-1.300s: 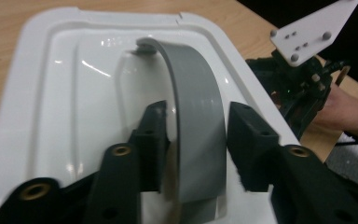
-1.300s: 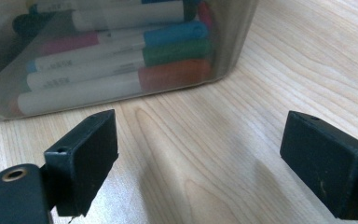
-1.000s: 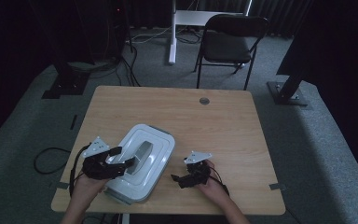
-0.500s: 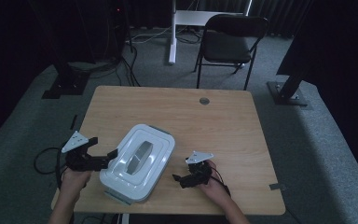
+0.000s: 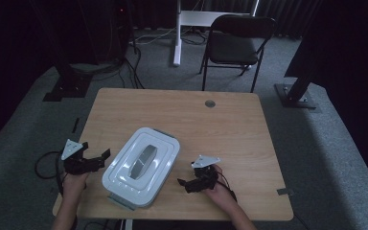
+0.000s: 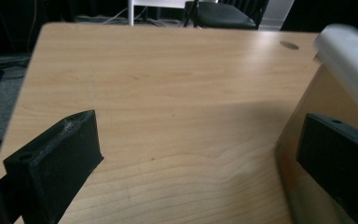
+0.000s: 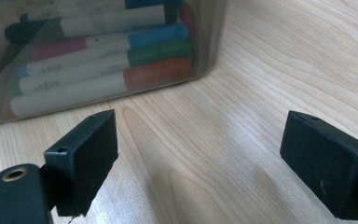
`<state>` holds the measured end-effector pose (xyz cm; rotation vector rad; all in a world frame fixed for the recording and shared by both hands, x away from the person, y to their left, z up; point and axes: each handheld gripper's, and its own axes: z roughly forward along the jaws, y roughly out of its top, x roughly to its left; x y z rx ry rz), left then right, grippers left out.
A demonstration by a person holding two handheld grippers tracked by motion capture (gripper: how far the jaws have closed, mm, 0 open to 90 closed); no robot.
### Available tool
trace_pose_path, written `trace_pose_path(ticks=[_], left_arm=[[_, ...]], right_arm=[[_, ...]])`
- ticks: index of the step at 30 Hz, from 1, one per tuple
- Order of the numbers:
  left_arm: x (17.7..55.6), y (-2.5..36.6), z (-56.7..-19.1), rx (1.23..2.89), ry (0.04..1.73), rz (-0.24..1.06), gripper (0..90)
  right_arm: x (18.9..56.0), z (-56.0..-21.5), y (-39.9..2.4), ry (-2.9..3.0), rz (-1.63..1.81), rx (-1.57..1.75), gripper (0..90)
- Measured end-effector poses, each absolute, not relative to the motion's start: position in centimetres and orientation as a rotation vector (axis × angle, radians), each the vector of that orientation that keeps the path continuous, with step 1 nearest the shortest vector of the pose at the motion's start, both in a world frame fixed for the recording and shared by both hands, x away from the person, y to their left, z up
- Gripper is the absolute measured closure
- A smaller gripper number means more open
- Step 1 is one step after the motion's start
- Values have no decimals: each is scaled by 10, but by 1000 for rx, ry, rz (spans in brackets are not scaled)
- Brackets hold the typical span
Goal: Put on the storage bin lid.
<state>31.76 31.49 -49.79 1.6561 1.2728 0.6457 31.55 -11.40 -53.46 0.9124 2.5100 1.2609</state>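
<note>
Box [image 5: 141, 166] | white lid, grey handle | clear wall, markers [image 7: 98, 51] inside

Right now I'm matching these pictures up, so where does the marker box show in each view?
High view: box sits near the table's front edge, between both grippers.
Left gripper view: its lid and wall at the right edge.
Right gripper view: clear wall, markers inside, upper left.
Shared landmark: wooden table.

Dim room, lit tabletop, blurred close-ups.
</note>
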Motion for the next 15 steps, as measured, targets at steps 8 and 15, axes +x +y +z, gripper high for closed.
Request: trace_pose_path(ticks=[8, 15], left_arm=[[329, 307, -530, 1731, 1292, 623, 4], [332, 292, -533, 1767, 1242, 575, 4]], right_arm=[[317, -537, -110, 2493, 1235, 955, 108], [318, -535, -101, 2371, 1196, 1064, 108]])
